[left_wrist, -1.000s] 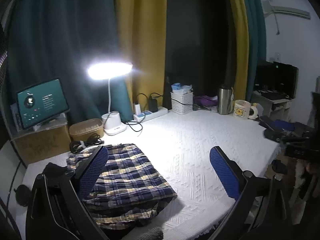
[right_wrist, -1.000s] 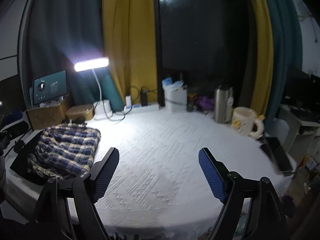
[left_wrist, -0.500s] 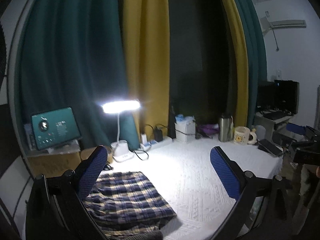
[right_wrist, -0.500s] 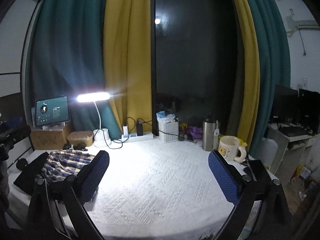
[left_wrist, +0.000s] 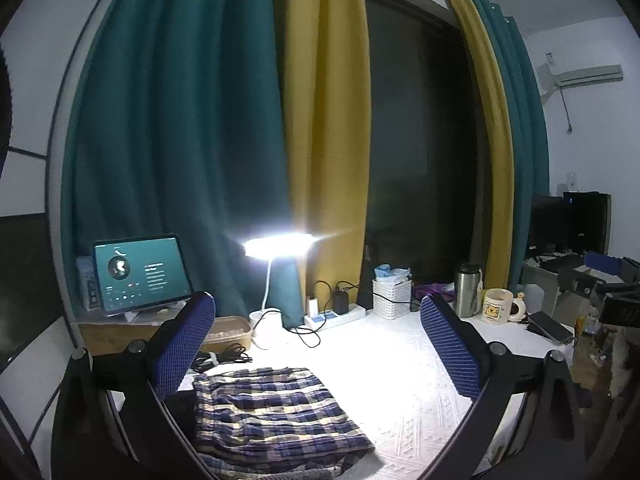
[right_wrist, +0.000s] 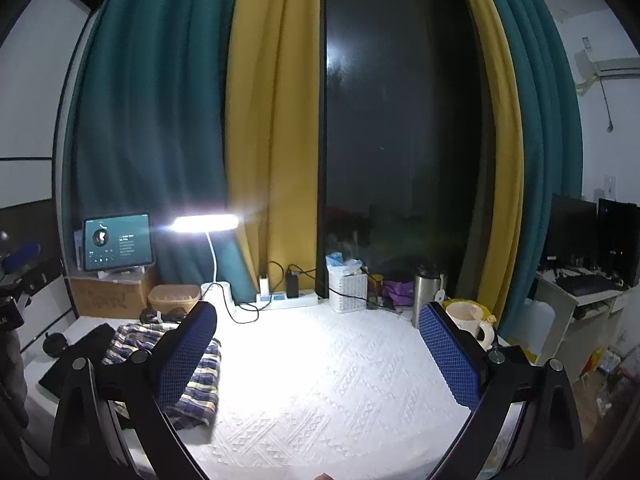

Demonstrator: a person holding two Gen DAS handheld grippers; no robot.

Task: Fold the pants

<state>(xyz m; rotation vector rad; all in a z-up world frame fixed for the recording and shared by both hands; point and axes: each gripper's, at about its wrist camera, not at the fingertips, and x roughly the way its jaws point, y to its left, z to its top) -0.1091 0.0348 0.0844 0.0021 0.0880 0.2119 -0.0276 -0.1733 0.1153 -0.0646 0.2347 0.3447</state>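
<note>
The right gripper (right_wrist: 318, 354) stands wide with nothing between its 2 blue pads (right_wrist: 450, 354); its jaws have just been opening. The left gripper (left_wrist: 320, 346) is spread just as wide and holds nothing either. Both hang above the white bedspread (right_wrist: 340, 380), clear of the cloth. The plaid pants (left_wrist: 272, 412) lie on the left side of that bedspread, already folded into a squat bundle, near the black cables (left_wrist: 224, 360) and the lit desk lamp (left_wrist: 280, 246). They look light, soft and floppy, so I would expect any layer lifted alone to slide off the stack. If the bundle needs another fold or a shift, the 2 near corners of the thick folded edge seem the safest hold, pinching all layers together.
</note>
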